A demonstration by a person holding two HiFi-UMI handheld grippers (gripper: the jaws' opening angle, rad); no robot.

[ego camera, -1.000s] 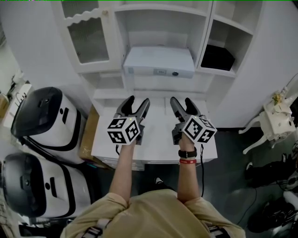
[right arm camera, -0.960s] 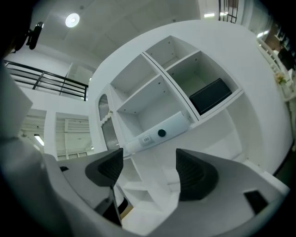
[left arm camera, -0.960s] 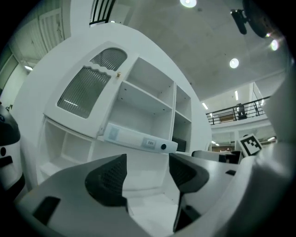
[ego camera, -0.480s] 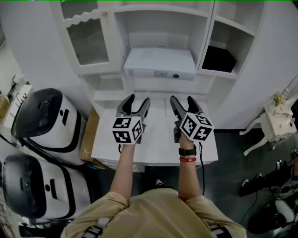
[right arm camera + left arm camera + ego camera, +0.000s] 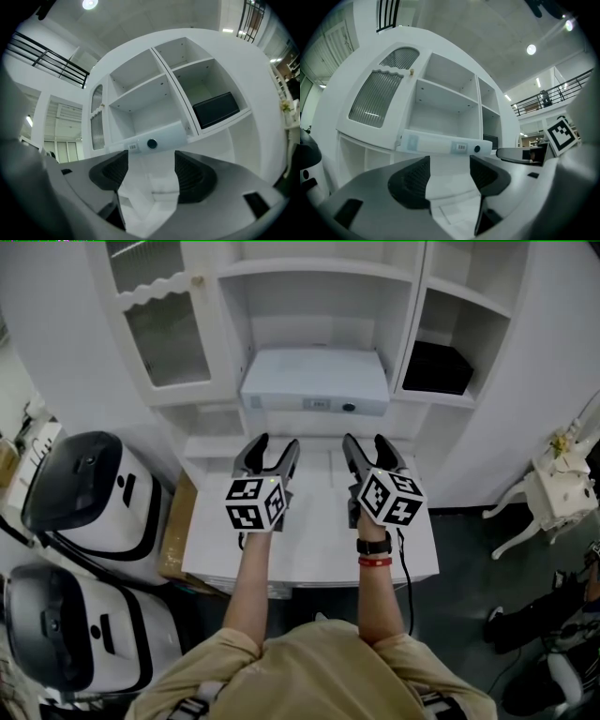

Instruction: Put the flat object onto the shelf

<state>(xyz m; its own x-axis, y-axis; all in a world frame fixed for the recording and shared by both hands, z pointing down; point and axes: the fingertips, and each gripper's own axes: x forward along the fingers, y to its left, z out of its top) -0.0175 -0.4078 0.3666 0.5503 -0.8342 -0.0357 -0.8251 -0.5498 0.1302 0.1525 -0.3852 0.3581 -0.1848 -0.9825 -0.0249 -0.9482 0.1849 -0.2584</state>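
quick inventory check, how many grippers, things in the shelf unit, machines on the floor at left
grippers: 2, left gripper, right gripper (jaws just closing some, nothing between)
in shelf unit: 2, flat white object, black box
floor machines: 2
total: 6

The head view looks from above the person, forward and steeply down, onto the flat white plastic box (image 5: 314,381) lying in the middle bay of the white wooden shelf unit (image 5: 412,296). It stands well back from the box and takes in both arms, the white desk (image 5: 309,540) below the box, and the floor to either side. The left tool's (image 5: 277,442) camera sits behind its jaws, near the box and slightly to its left. It faces level at the box, and its wide angle reaches the ceiling. The right tool's (image 5: 366,441) camera does the same from slightly to the box's right. All three views share the box and the bays above it.
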